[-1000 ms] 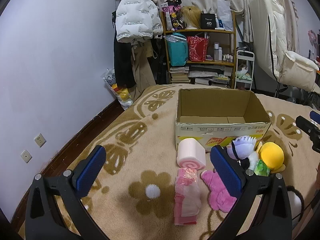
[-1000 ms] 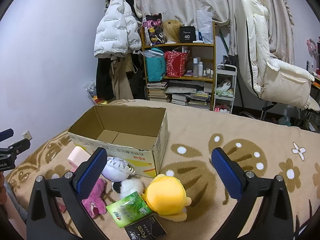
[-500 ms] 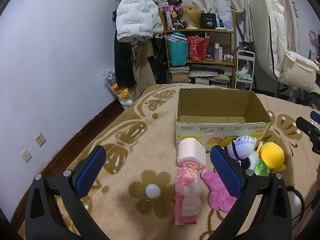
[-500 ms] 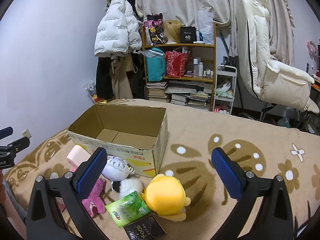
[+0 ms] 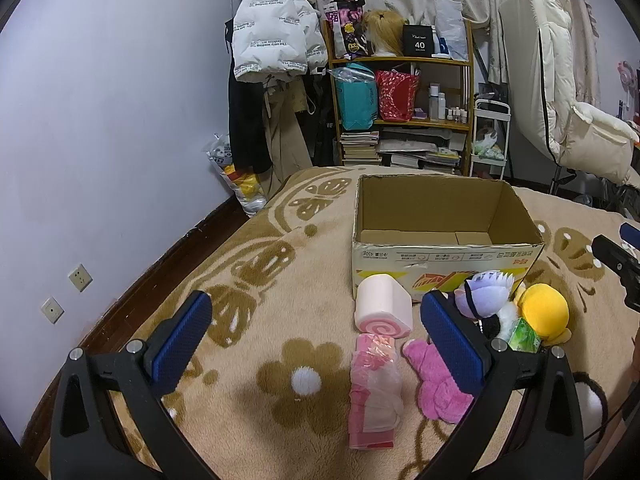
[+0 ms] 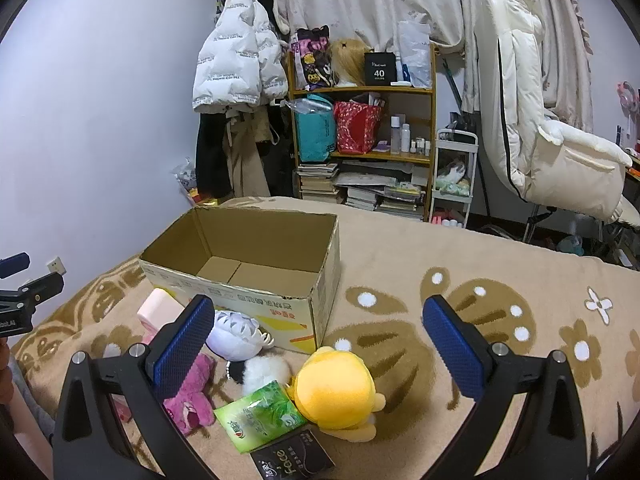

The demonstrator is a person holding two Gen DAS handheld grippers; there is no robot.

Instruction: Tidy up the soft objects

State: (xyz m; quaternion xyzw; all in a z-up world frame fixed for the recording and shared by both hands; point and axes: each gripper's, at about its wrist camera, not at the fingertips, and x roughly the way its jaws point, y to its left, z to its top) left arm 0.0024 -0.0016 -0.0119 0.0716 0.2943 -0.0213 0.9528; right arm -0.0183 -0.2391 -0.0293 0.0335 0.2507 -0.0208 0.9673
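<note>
**Soft toys wait by the empty box**

Both tongs are wide open and hold nothing. The left gripper [image 5: 316, 330] hangs over the pink roll [image 5: 383, 307] and pink bag [image 5: 374, 386]. The right gripper [image 6: 318, 340] hangs over the yellow plush [image 6: 335, 392]. The cardboard box [image 6: 256, 254] is empty. The toys lie squashed together, so a grab might pinch two, or a squishy one could slip out
</note>
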